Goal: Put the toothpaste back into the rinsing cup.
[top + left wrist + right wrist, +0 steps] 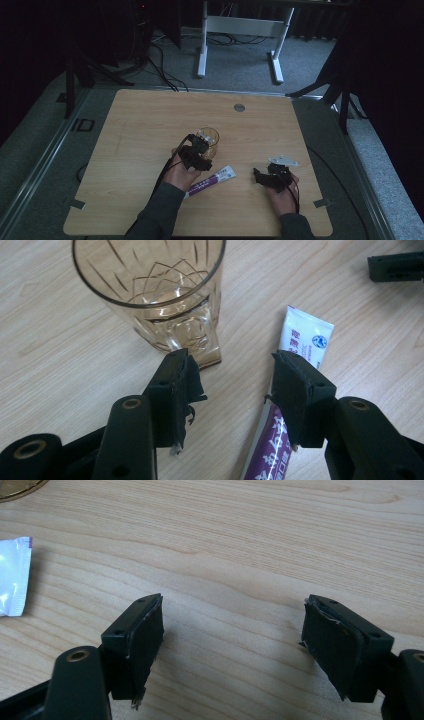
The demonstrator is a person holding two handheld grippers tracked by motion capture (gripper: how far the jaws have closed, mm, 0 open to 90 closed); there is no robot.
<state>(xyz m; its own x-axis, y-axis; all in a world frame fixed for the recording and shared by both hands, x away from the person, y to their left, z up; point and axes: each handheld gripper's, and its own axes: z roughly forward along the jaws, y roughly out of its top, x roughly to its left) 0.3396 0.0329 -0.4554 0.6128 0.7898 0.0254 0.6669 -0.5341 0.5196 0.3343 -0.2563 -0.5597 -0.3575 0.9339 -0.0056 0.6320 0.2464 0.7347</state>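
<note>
An amber cut-glass tumbler [209, 138] stands upright and empty near the middle of the wooden table [145, 120]. In the left gripper view the tumbler [155, 295] sits just beyond my left gripper [235, 382], whose jaws are open with nothing between them. A white and purple tube [212, 181] lies flat on the table between the two hands; its white crimped end [306, 335] shows past the right-hand jaw. My right gripper [260, 176] hovers low over bare wood at the right, and in its own view the right gripper [232, 630] stands wide open and empty.
The tube's white end [12, 575] lies at the left edge of the right gripper view. A round grey grommet [239, 107] sits near the table's far edge. A white desk frame [240, 30] and cables stand on the floor beyond.
</note>
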